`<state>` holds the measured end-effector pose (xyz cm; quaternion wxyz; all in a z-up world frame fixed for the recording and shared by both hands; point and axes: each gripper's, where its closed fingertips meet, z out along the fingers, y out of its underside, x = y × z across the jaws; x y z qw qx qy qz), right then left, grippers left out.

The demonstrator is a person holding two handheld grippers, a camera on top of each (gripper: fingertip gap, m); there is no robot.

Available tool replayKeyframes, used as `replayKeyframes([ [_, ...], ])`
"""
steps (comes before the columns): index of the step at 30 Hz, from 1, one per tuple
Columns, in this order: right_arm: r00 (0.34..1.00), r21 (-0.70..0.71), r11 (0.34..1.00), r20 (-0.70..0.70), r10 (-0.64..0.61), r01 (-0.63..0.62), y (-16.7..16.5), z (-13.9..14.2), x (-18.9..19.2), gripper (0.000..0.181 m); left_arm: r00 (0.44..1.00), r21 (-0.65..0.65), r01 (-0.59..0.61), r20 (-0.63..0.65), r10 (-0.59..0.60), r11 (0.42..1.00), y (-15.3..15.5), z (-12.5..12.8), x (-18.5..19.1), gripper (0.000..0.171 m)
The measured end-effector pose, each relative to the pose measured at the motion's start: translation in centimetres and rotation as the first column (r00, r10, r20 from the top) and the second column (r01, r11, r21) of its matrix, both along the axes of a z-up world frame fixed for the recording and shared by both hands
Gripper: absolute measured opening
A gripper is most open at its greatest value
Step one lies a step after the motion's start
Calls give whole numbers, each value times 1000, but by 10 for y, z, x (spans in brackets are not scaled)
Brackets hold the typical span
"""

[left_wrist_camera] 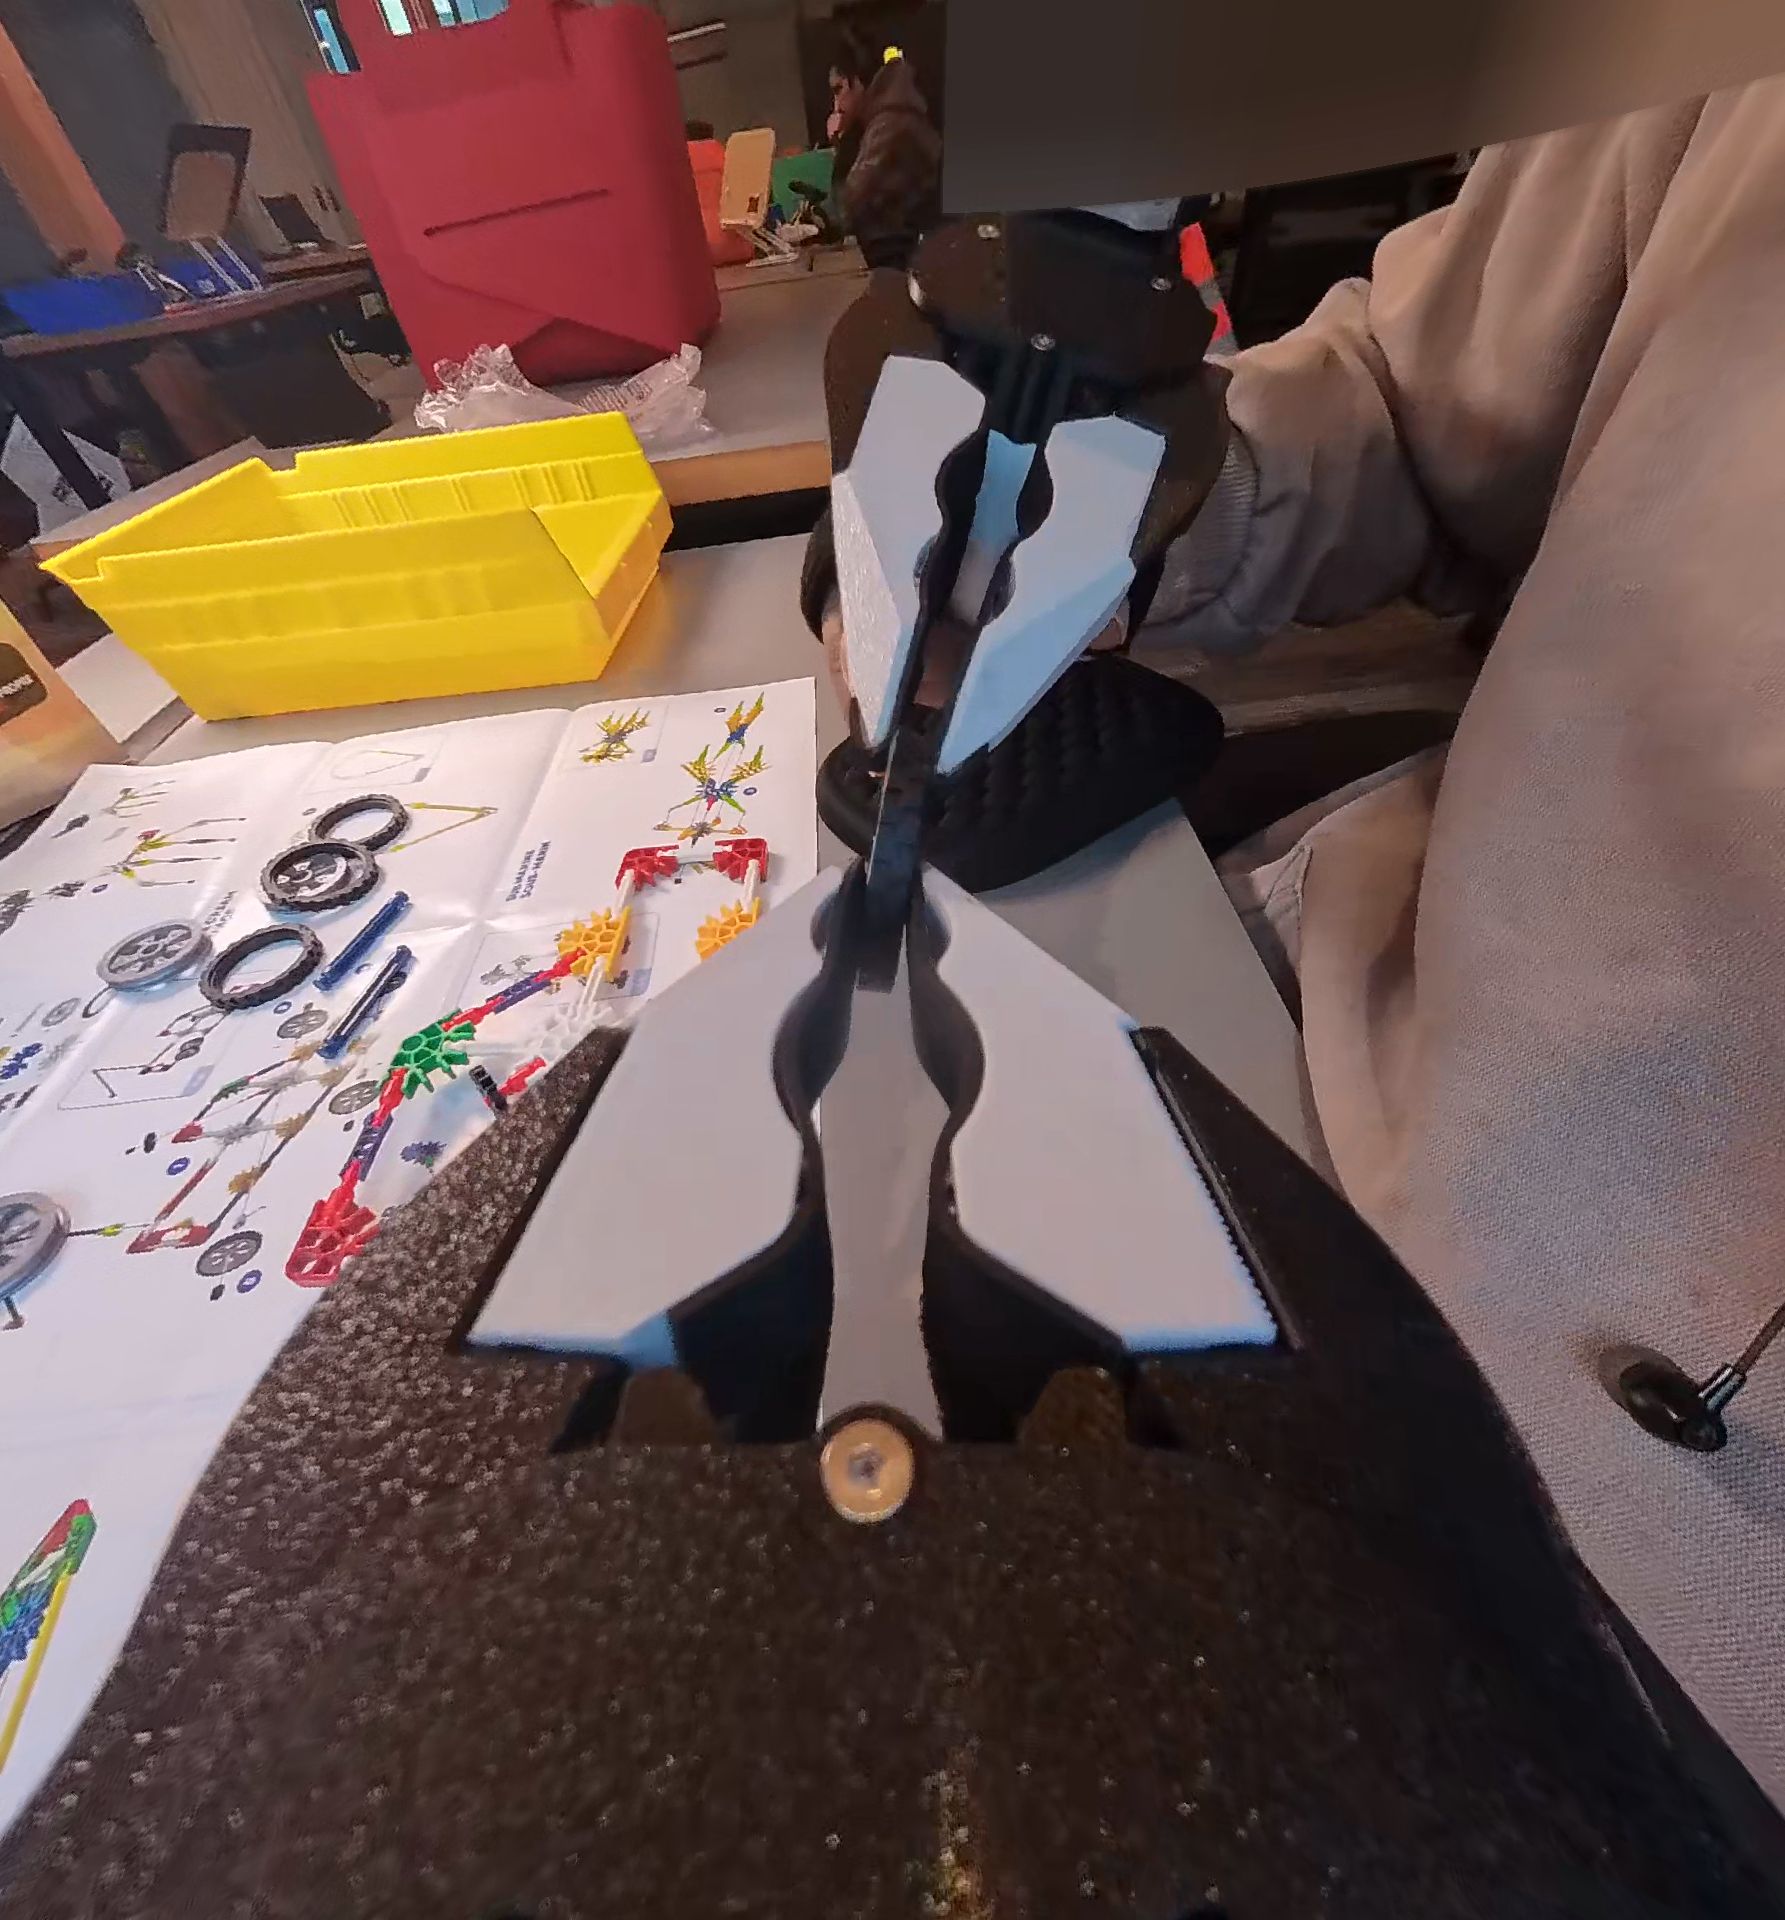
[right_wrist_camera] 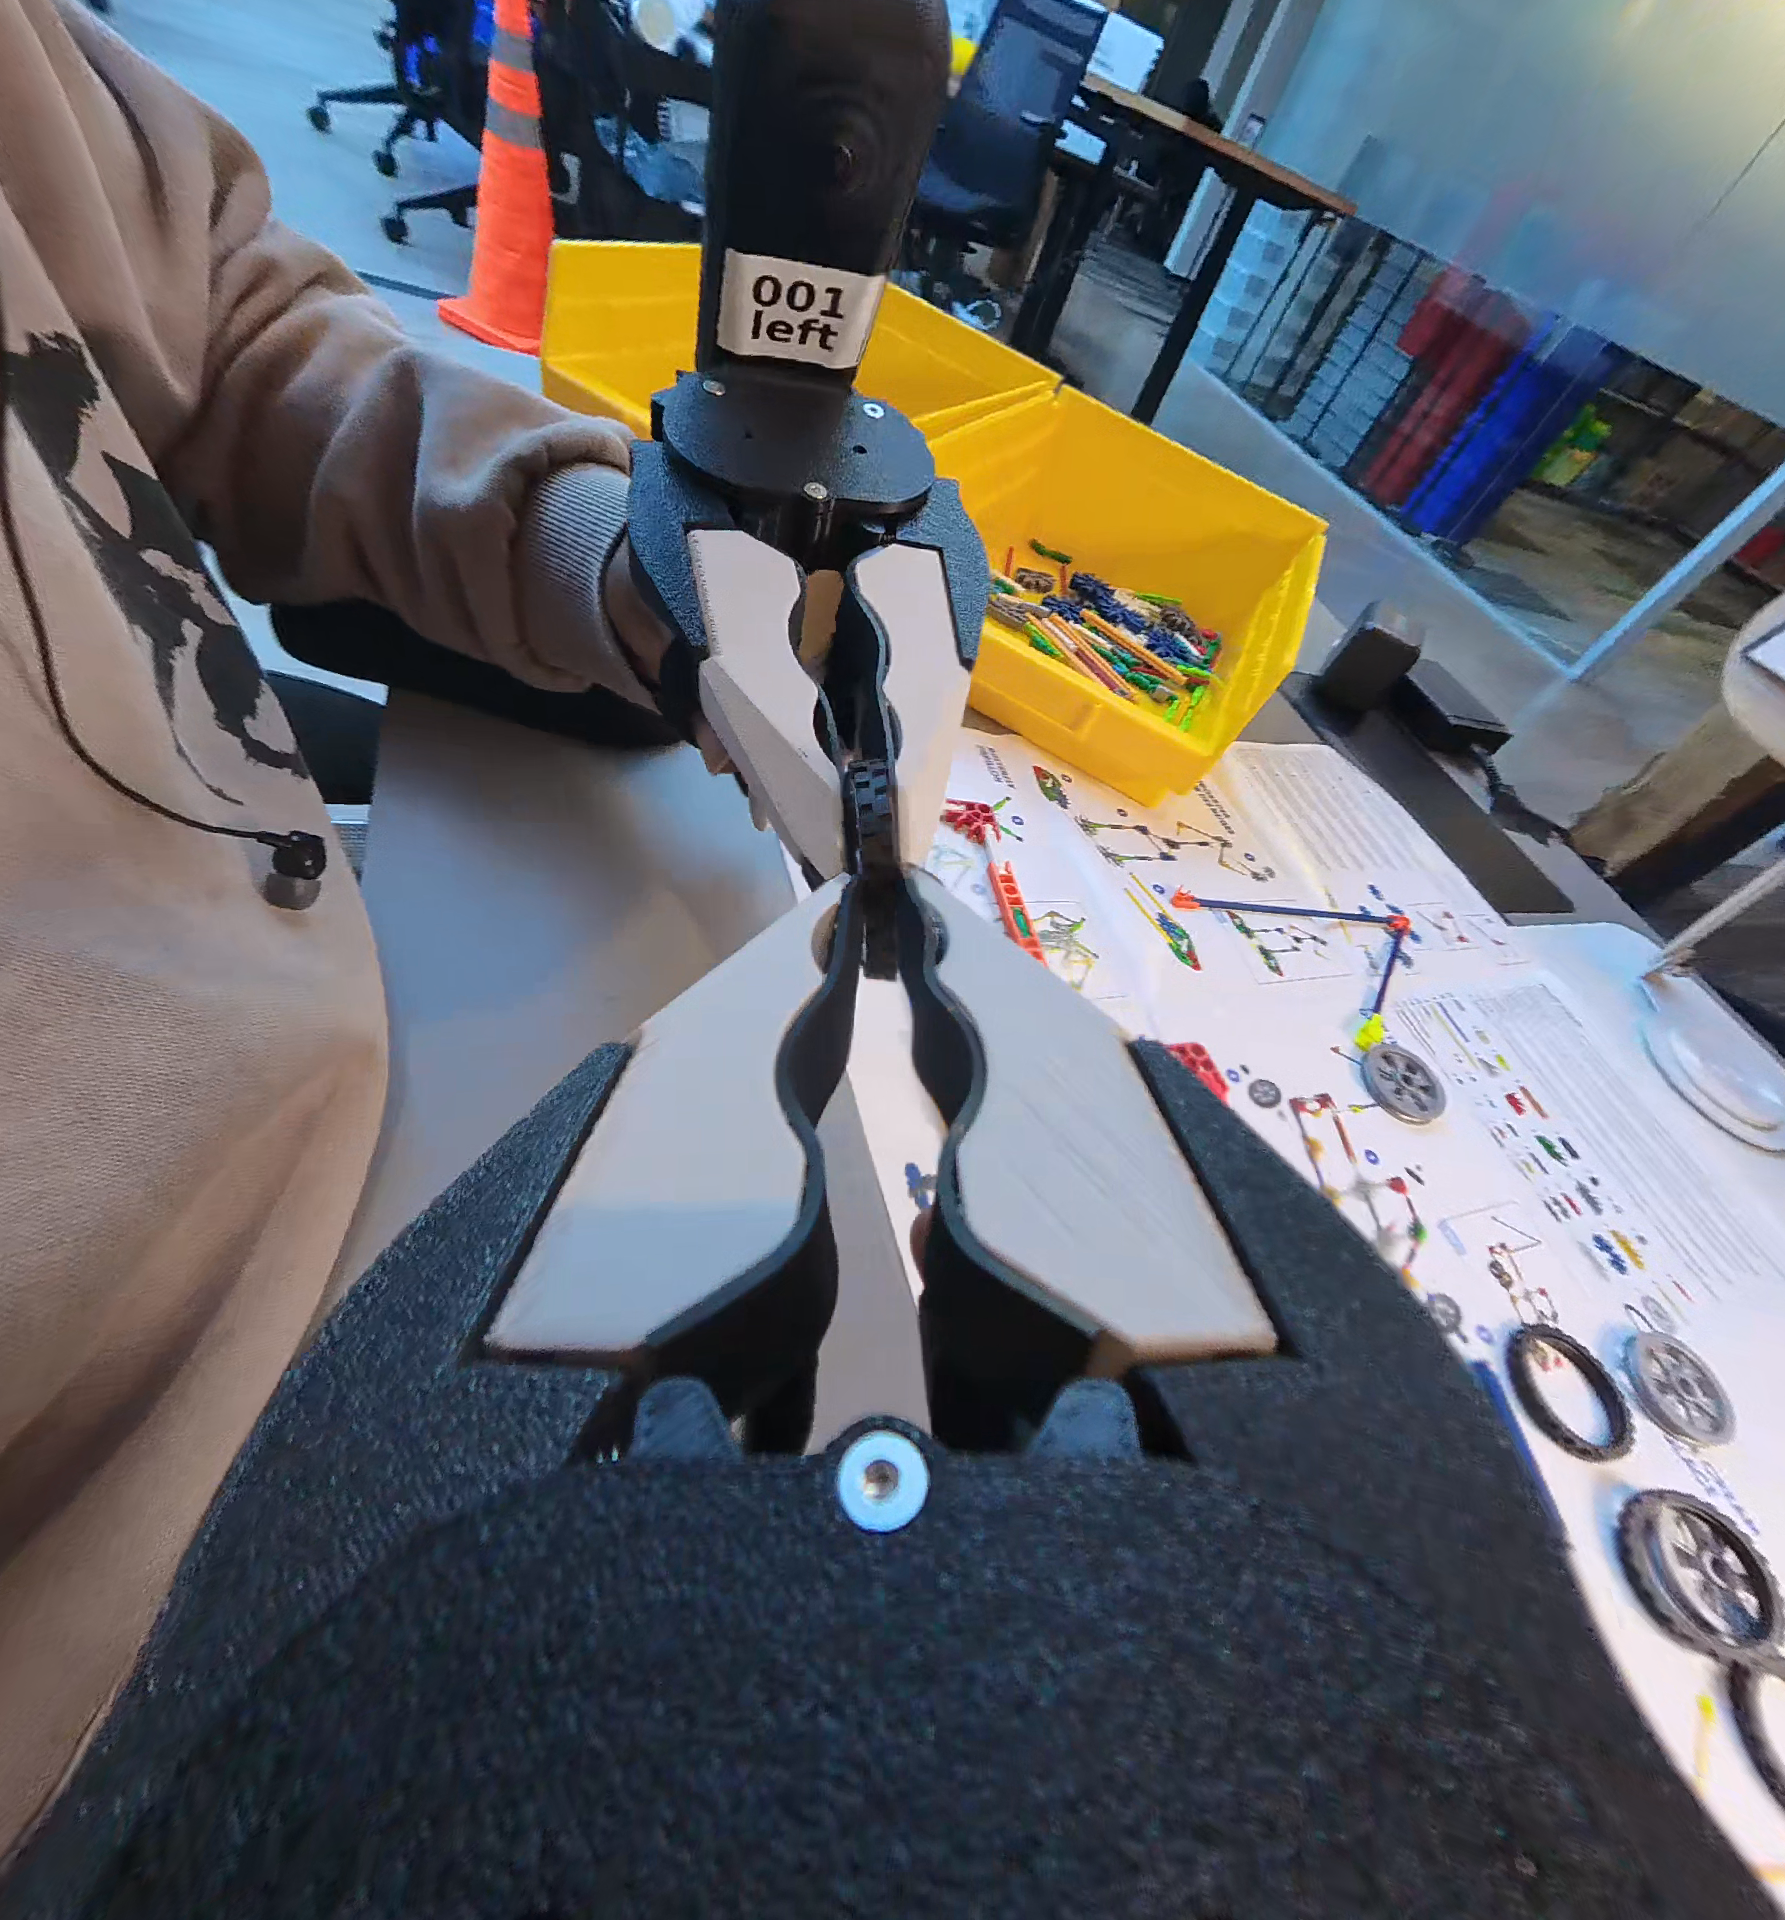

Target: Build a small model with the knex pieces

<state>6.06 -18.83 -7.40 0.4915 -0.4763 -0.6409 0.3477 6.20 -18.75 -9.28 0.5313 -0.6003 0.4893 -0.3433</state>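
My two grippers face each other tip to tip above the table edge, in front of a person in a beige hoodie. A small black ridged tire (left_wrist_camera: 890, 883), seen edge-on, is pinched between both. My left gripper (left_wrist_camera: 880, 914) is shut on one end of it. In the right wrist view, my right gripper (right_wrist_camera: 875, 902) is shut on the other end of the tire (right_wrist_camera: 870, 821). The right gripper (left_wrist_camera: 914, 727) also shows opposite in the left wrist view, and the left gripper (right_wrist_camera: 860, 831) opposite in the right wrist view.
A white instruction sheet (left_wrist_camera: 576, 790) lies on the table with loose black tires (left_wrist_camera: 262, 966), grey wheels (left_wrist_camera: 150, 951), blue rods (left_wrist_camera: 363, 940) and a colourful rod-and-connector assembly (left_wrist_camera: 431, 1060). A yellow bin (right_wrist_camera: 1158, 540) holds several rods. A red box (left_wrist_camera: 524, 187) and an orange cone (right_wrist_camera: 509, 177) stand behind. The tips of both grippers are at nearly the same place.
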Motion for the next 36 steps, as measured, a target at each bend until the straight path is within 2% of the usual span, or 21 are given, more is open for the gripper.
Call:
replayKeyframes([
  [6, 987, -15, 989, 61, 149, -148, -10, 5, 3, 2, 1000, 37, -12, -10, 12, 999, -1, 5, 1, 7],
  [12, 962, 65, 968, 143, 232, -243, -17, 8, 5, 2, 999, 97, -34, -22, 37, 995, -2, 9, 0, 9],
  [19, 920, 29, 940, 217, 325, -339, -28, 9, 12, 2, 998, 157, -20, -55, 29, 987, -9, 11, 6, 9],
  [21, 908, -29, 931, 213, 361, -363, -30, 10, 15, 2, 998, 165, -13, -57, 23, 986, -11, 11, 8, 9],
  [23, 894, -145, 909, 174, 413, -392, -33, 12, 16, 2, 998, 170, -12, -54, 22, 985, -11, 14, 9, 10],
  [26, 862, -383, 806, 49, 505, -451, -37, 16, 17, 0, 999, 160, -6, -34, 11, 987, -12, 16, 12, 11],
  [27, 864, -422, 780, -16, 504, -463, -36, 18, 14, 0, 1000, 152, -6, -26, 10, 988, -12, 15, 11, 11],
  [28, 880, -431, 781, -75, 469, -453, -31, 22, 10, 1, 1000, 150, -14, -20, 17, 989, -11, 15, 8, 10],
  [30, 917, -385, 832, -145, 372, -399, -16, 28, 5, 3, 1000, 140, -26, -12, 28, 990, -10, 16, 4, 4],
  [33, 946, -201, 927, -127, 297, -317, -11, 27, 6, 12, 998, 161, -53, -19, 57, 986, -5, 16, 3, 4],
  [36, 971, -17, 975, -98, 220, -222, -10, 26, 8, 18, 997, 169, -64, -29, 70, 984, -2, 14, -1, 4],
])
